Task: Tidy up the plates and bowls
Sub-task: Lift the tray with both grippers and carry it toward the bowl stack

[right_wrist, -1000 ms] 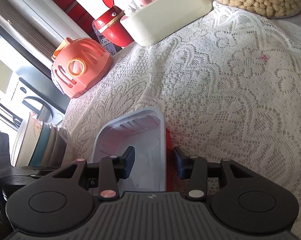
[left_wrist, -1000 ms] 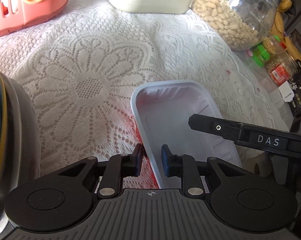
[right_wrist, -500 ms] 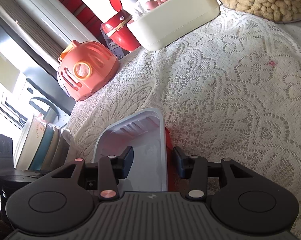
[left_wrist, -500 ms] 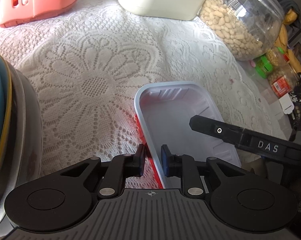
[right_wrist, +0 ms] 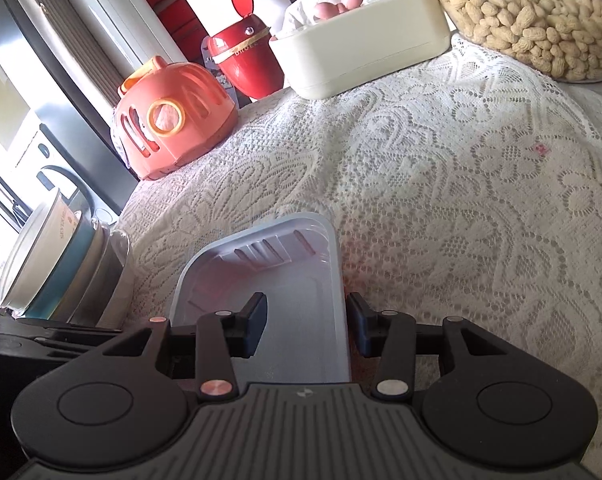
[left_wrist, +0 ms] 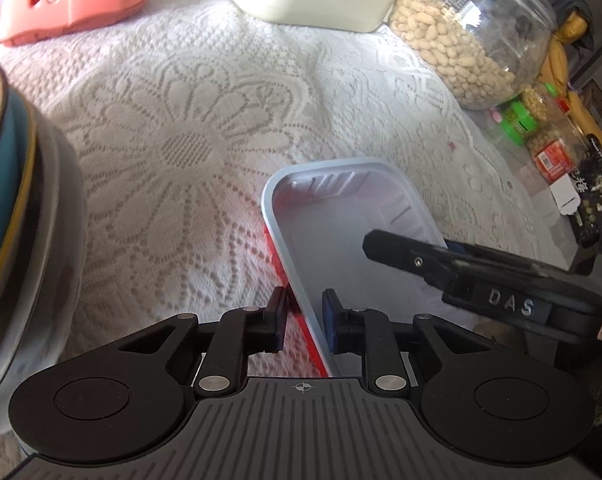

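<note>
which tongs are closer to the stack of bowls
Left. The left tongs sit right beside the stack of bowls, straddling the near rim of the white tray. The right tongs straddle its far rim, across the tray from the stack.

- tray [left_wrist: 353, 236] showing pale white-blue inside, red underside edge glowing at 7 o'clock
- lace tablecloth [left_wrist: 189, 148] showing white floral pattern
- stacked bowls [right_wrist: 49, 260] at 9 o'clock showing cream, teal, grey
- basket [right_wrist: 173, 120] showing coral orange with yellow ring
- container [right_wrist: 361, 52] at 12 o'clock showing cream
- peanut jar [left_wrist: 473, 36] showing clear, tan nuts
- left gripper [left_wrist: 304, 320] showing black, blue pads
- right gripper [right_wrist: 307, 328] showing black
</note>
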The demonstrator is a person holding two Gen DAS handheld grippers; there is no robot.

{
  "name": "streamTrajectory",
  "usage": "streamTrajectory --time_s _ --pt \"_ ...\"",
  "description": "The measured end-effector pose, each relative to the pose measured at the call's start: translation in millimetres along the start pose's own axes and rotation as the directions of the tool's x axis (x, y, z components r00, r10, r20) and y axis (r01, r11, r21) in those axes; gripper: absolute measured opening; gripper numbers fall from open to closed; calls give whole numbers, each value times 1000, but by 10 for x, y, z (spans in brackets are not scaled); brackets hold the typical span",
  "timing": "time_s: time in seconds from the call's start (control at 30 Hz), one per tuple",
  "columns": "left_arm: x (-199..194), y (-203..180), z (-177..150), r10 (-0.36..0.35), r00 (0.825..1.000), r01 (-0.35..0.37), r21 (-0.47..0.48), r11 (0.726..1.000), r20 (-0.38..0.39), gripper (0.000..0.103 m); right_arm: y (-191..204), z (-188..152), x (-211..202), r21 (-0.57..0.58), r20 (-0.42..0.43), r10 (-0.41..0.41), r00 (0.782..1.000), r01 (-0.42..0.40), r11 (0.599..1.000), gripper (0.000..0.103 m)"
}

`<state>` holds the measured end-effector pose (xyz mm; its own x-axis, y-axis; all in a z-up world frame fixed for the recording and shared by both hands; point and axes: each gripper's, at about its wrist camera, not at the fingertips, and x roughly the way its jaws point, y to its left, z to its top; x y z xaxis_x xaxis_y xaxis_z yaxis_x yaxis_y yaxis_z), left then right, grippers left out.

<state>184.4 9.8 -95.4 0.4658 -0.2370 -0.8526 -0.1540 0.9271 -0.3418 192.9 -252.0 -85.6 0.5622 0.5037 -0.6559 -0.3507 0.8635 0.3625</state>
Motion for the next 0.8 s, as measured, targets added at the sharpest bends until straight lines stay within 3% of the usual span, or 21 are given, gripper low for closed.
streamTrajectory --time_s 0.2,0.43,0.6,0.7,0.8 --pt "-92 157 -112 -55 998 53 -60 997 -31 22 34 -162 -136 32 -26 38 999 -37 999 47" --pt "-186 117 -293 -46 998 43 -55 998 -44 22 -33 -272 -322 62 -22 -3 1000 4 998 47" --pt "-196 23 -349 -38 998 36 -38 999 -47 23 45 -442 -409 65 -50 18 999 -15 998 47" --pt "-306 -36 -360 -12 1000 12 8 1000 -20 23 166 -510 -456 43 -89 30 996 -26 999 47" --pt "-600 -80 -273 -25 999 23 47 999 43 23 363 -438 -612 -22 -52 10 999 -11 1000 47"
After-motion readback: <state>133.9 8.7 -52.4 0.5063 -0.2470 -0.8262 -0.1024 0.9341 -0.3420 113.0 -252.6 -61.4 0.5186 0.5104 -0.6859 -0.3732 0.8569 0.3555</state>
